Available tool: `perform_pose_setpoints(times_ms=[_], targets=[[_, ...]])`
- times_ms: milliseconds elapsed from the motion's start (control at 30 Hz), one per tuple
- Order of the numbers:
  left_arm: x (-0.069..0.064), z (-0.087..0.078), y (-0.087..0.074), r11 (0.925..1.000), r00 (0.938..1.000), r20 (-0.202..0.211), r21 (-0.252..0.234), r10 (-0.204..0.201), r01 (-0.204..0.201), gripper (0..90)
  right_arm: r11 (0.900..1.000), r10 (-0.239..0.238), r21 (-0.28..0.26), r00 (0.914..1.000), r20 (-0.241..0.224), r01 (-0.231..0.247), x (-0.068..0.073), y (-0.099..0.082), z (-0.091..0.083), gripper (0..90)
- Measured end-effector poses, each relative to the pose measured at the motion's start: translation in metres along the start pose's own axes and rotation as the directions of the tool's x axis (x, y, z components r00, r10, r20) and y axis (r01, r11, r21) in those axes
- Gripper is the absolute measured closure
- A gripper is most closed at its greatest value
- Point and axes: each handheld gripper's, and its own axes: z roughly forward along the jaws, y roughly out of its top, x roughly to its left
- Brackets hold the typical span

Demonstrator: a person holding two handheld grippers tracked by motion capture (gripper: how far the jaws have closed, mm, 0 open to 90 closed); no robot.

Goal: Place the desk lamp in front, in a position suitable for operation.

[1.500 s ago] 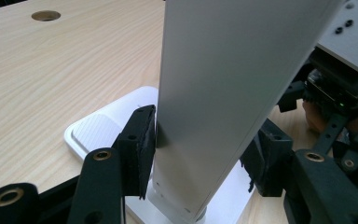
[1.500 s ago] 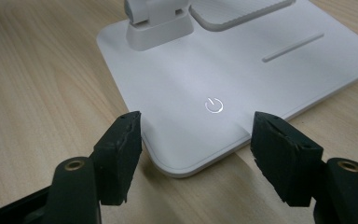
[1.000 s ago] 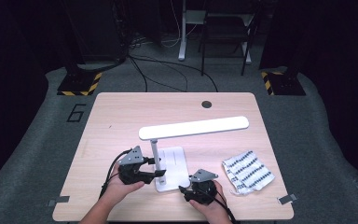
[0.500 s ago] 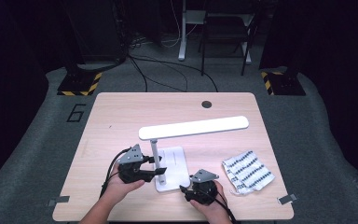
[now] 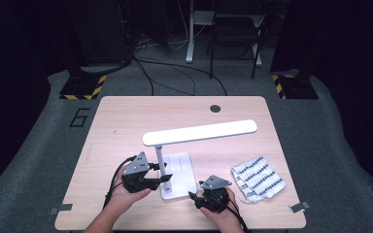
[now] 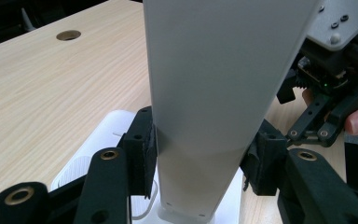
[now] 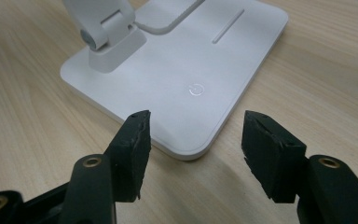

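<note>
Lamp standing white near the front middle of the table, with flat base, upright stem and long head lit above. At the left, left gripper set around the stem low down, just above the base; jaws just been closing, narrower than a second ago, stem between them. In the left gripper view, both pads lying against the stem sides, so counted as a grip, perhaps not yet a firm one. Meaning for the work, as a judgement: lamp now steadied, ready for a press or a fold. Further right, base with small round power mark on top. Right gripper waiting at the front corner of the base, jaws wide apart, nothing between them, unchanged since before. At the far right, striped cloth lying flat, well apart from the lamp, untouched.
</note>
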Motion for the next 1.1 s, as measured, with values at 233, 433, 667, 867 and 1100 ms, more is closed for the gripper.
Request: perform_pose_setpoints(times_ms=[233,433,667,867,1100], targets=[[-0.001,-0.006,-0.002,0.9999,0.9999,0.002,0.003,-0.015,0.015,52.2,0.9989,-0.041,0.024,0.9991,-0.003,0.042,0.005,0.001,0.008,45.4],[-0.002,-0.014,-0.005,0.9995,0.9996,0.007,0.014,-0.028,0.028,51.6,0.998,-0.057,0.027,0.9983,-0.006,0.058,0.004,0.003,0.011,45.5],[0.001,-0.018,-0.003,0.9974,0.9972,0.028,0.023,-0.069,0.068,49.2,0.9986,-0.045,0.026,0.9988,-0.02,0.045,0.004,0.005,0.013,45.5],[0.001,-0.024,0.01,0.9943,0.9939,0.045,-0.03,-0.101,0.102,44.6,0.9986,-0.05,0.014,0.9985,-0.021,0.05,0.005,0.006,0.014,45.5],[0.001,-0.033,0.021,0.9959,0.9956,0.05,-0.039,-0.079,0.081,43.5,0.9991,-0.039,0.014,0.9989,-0.026,0.039,0.005,0.006,0.011,45.5]])
